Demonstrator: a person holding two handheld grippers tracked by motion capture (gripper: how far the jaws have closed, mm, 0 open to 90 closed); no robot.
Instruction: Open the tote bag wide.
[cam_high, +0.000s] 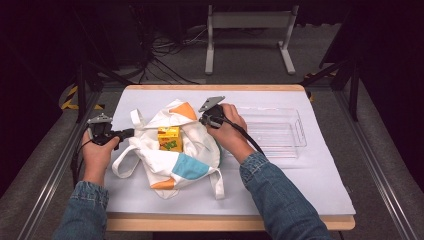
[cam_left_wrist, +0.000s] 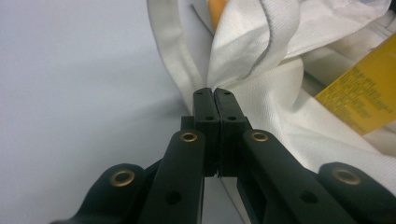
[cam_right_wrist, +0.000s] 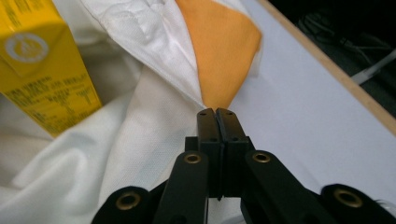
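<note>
A white canvas tote bag with orange and light-blue patches lies crumpled mid-table on the white table cover, a yellow carton standing in its open mouth. The left gripper pinches the bag's left rim; the right gripper pinches the far rim beside the orange patch. A clear plastic tray sits just right, behind the right hand.

No word or number can be read; the yellow carton, upper left of the right gripper view, bears lines of small dark print too blurred to make out, and a round white emblem; the same print blurs at right edge of the left gripper view.
</note>
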